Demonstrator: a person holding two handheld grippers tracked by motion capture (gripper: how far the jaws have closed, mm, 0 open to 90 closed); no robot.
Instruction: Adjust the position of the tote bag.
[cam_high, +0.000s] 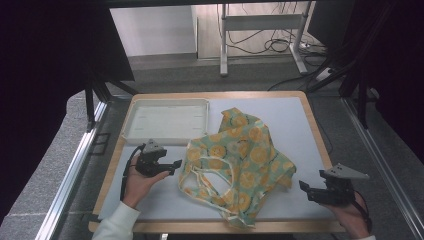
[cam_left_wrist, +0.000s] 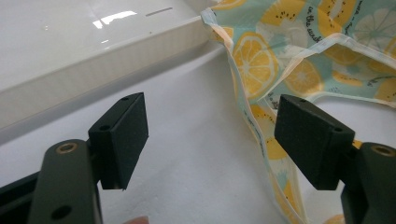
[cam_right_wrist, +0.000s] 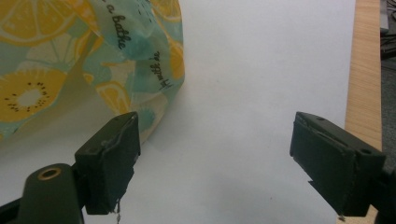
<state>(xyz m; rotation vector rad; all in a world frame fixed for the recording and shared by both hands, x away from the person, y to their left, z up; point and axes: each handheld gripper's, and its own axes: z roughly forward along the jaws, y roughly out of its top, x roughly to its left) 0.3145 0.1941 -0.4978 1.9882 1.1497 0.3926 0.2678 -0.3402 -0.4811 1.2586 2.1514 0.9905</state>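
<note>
Two grippers, left (cam_high: 176, 165) and right (cam_high: 303, 187), jaws wide and empty, flanking crumpled lemon-print teal fabric apron (cam_high: 240, 160) mid-bench beside shallow white plastic tray (cam_high: 131, 118); approach step, probably; next, closing on its edges.

We note the worktop (cam_high: 300, 120) carrying two things: a tray (cam_high: 166, 121) at its far left and a bag (cam_high: 240, 160) crumpled across the middle, its far left edge just beside the tray's right near corner. The left tool (cam_high: 176, 165) sits near of the tray and left of the bag — close to its straps. The right tool (cam_high: 303, 187) lies right of the bag, near the worktop's right edge, apart from it.
</note>
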